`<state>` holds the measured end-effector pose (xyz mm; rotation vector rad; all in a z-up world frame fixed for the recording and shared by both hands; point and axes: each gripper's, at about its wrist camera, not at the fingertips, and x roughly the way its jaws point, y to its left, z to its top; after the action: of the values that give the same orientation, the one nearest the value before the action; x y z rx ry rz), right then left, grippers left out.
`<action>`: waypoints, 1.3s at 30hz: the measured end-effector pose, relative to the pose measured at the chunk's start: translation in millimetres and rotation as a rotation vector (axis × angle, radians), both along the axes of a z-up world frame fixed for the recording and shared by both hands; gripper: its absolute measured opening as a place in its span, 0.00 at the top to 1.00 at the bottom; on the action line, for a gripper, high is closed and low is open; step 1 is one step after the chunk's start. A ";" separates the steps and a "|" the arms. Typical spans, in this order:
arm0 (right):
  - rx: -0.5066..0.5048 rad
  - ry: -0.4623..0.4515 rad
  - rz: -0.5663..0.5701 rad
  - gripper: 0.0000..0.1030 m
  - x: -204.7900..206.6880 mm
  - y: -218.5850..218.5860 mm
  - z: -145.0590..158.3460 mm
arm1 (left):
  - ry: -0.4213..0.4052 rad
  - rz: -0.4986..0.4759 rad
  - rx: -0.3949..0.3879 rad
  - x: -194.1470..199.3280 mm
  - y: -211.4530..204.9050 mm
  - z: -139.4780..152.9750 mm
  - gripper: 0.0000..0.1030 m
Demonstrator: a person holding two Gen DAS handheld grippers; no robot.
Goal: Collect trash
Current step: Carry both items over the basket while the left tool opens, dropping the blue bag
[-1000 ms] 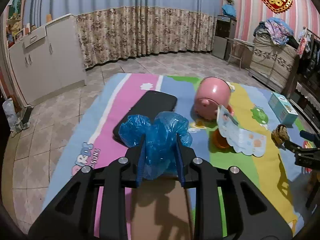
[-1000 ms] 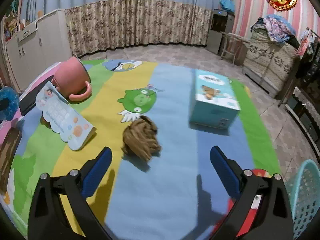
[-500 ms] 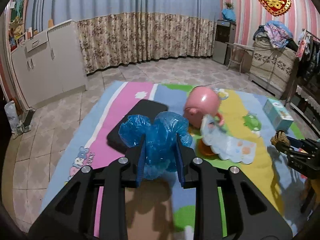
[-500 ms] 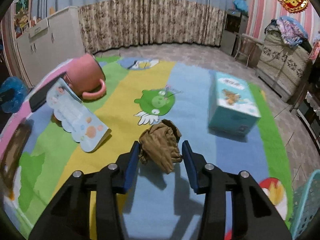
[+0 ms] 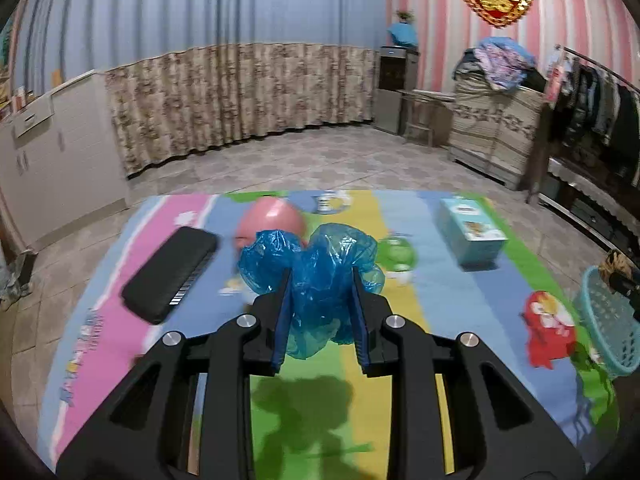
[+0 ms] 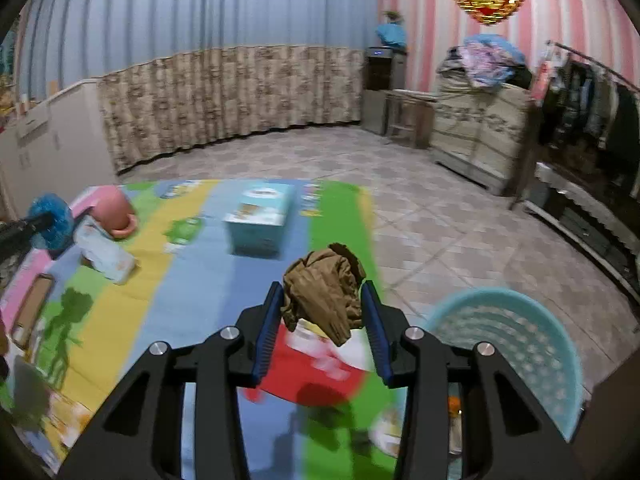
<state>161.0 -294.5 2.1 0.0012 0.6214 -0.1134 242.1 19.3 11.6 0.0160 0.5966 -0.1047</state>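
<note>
My left gripper (image 5: 320,292) is shut on a crumpled blue plastic bag (image 5: 316,264) and holds it above the colourful play mat (image 5: 452,292). My right gripper (image 6: 322,304) is shut on a crumpled brown paper wad (image 6: 324,292), held above the mat's right edge. A teal mesh basket (image 6: 516,344) stands on the floor just right of my right gripper; it also shows at the right edge of the left wrist view (image 5: 608,320). The blue bag shows at the far left of the right wrist view (image 6: 52,220).
On the mat lie a black flat case (image 5: 172,276), a pink piggy bank (image 6: 116,212), a light blue tissue box (image 6: 260,216), a printed packet (image 6: 106,252) and a brown box (image 6: 32,312). A cabinet, curtain and clothes rack line the walls.
My right gripper closed on the brown wad, lifted it and carried it right, beside the teal basket. My left gripper rose and swung right with the blue bag.
</note>
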 end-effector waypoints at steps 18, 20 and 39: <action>0.031 -0.033 -0.265 0.61 -44.8 -134.5 -13.5 | -0.009 -0.295 -0.004 -27.3 -193.3 -3.5 0.76; 0.047 -0.035 -0.280 0.61 -44.9 -142.5 -16.2 | -0.007 -0.329 -0.005 -30.3 -211.1 -5.4 0.76; 0.152 -0.056 -0.369 0.61 -56.1 -199.1 -26.0 | 0.069 -0.554 -0.007 -54.7 -359.4 -42.0 0.75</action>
<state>104.9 -493.6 -23.9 0.2661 0.5674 -0.4211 187.4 -340.2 -30.4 0.1715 0.6482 -0.6471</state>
